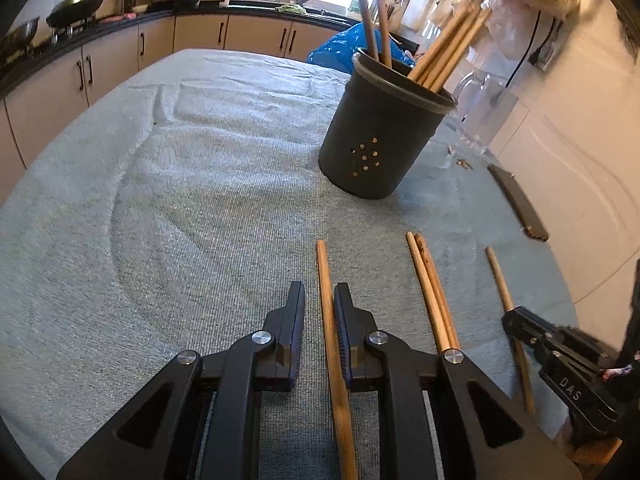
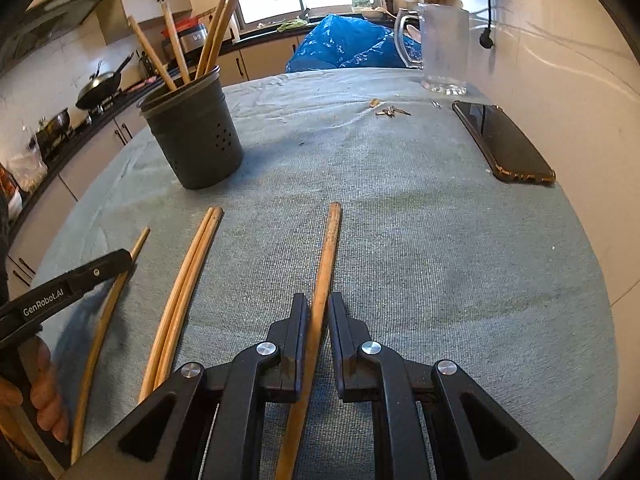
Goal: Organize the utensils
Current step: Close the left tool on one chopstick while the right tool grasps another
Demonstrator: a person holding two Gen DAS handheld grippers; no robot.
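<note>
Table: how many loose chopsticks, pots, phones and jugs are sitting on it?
Loose chopsticks: 4
Black pot: 1
Phone: 1
Glass jug: 1
Total: 7

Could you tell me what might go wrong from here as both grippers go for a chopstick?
1. The left gripper straddles a chopstick that lies against one finger only; closing could roll it off line.
2. The right gripper has its own chopstick between open fingers, gripped far from the tip, so it may tilt when lifted.
3. The dark holder already has sticks fanning out; a new one could catch them or tip it.
</note>
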